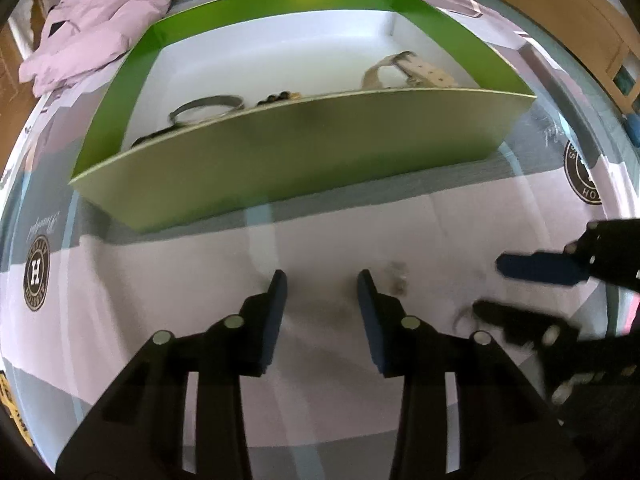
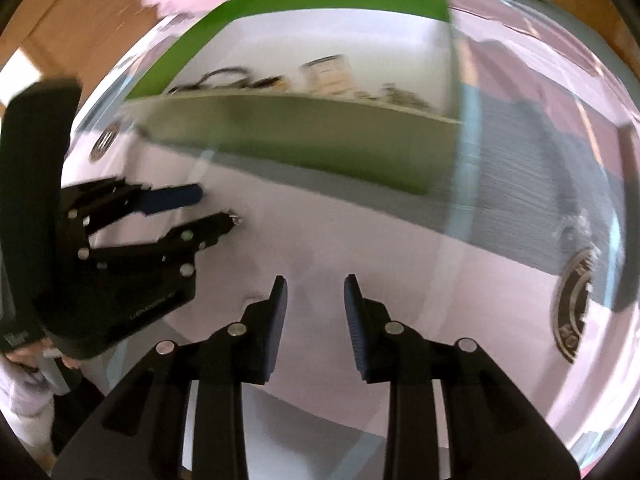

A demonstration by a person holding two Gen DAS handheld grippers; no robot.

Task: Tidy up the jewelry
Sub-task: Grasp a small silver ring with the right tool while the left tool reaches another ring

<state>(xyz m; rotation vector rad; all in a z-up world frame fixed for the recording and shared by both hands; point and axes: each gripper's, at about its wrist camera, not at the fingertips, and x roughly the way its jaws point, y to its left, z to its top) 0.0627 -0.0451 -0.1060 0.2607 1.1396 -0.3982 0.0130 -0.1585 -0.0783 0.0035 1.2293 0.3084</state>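
1. Left gripper (image 1: 322,280): jaws wide apart, nothing between them, above the bedsheet (image 1: 328,408).
2. Right gripper (image 2: 316,284): jaws wide apart, empty.
3. Green box (image 1: 280,156) holds a bangle (image 1: 206,109), beads (image 1: 278,98) and a watch strap (image 1: 404,70).
4. Small blurred trinket (image 1: 396,278) lies on the sheet just beside the left gripper's right finger.

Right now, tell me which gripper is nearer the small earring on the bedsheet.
Left. The left gripper has the earring just beside its right fingertip; the right gripper sits farther off to the side.
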